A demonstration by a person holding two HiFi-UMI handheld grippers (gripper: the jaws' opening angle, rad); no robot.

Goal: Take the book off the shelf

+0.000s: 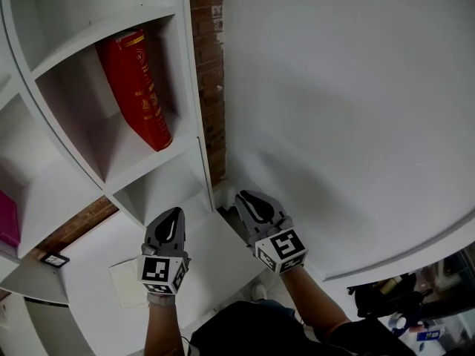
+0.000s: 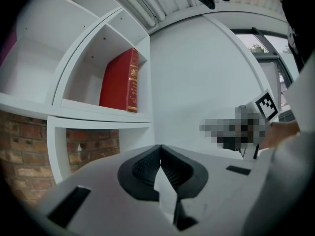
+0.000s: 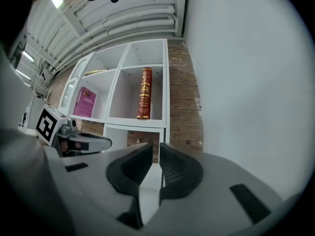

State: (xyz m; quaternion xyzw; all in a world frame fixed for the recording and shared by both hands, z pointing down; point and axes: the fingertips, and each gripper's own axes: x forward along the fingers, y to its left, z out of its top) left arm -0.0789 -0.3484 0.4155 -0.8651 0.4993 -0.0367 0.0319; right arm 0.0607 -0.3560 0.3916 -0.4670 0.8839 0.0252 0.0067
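Nothing of the job is done yet: the thick red hardback book with gold lettering on its spine (image 1: 137, 87) is standing on its lower edge in an open compartment of the white cubby shelf unit (image 1: 194, 87), in the column of cubbies next to the strip of red brick wall (image 1: 210, 50), and neither of your tools is touching it. Your left gripper (image 1: 171, 221) hangs low in front of you, well apart from the book, with its dark ribbed pads pressed together and nothing caught in them. Your right gripper (image 1: 254, 205) sits just beside it at the same low level, its jaws only a narrow slit apart and likewise empty; its own view looks straight up at the book's spine. A flat magenta book (image 3: 86, 102) stands in the cubby one column over and is not your target. The whole task is left, I'd judge: raise a gripper to the cubby, spread its jaws, clamp the spine, and draw the book out clear of the shelf.
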